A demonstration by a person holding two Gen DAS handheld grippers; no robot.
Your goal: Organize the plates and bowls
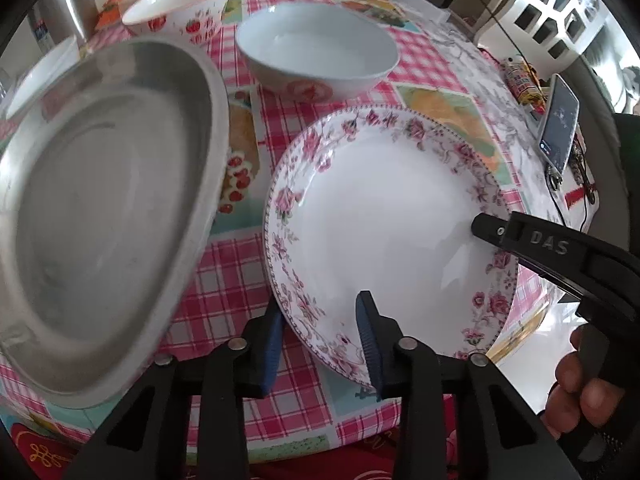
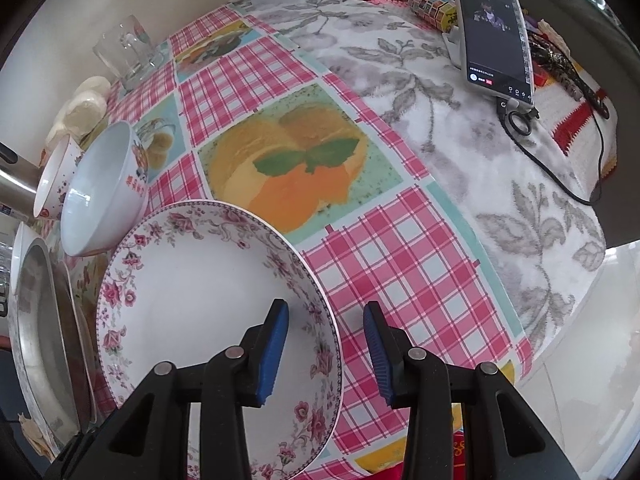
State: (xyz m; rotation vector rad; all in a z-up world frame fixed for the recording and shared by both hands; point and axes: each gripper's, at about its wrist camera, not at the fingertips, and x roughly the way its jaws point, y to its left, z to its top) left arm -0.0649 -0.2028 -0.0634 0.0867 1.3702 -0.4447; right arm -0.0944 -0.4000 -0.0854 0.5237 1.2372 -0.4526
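A white plate (image 1: 384, 220) with a pink flower border lies on the checked tablecloth, near the table's front edge. My left gripper (image 1: 320, 302) points steeply down over its near-left rim. One finger stands outside with its tip tucked under the rim, and the other is over the plate's white inside. My right gripper (image 2: 326, 305) straddles the opposite rim of the plate (image 2: 192, 288), and cloth shows between the rim and its outer pad. The right gripper (image 1: 498, 246) also shows in the left wrist view. Neither pair of pads visibly presses on the plate.
A white bowl (image 1: 316, 52) and a strawberry-print bowl (image 1: 180, 8) stand behind the plate. A wide metal pan (image 1: 100, 208) fills the left. A phone (image 2: 496, 32) with a cable stands at the far right, and a glass (image 2: 126, 50) at the back. A person's hand (image 1: 580, 384) holds the right gripper.
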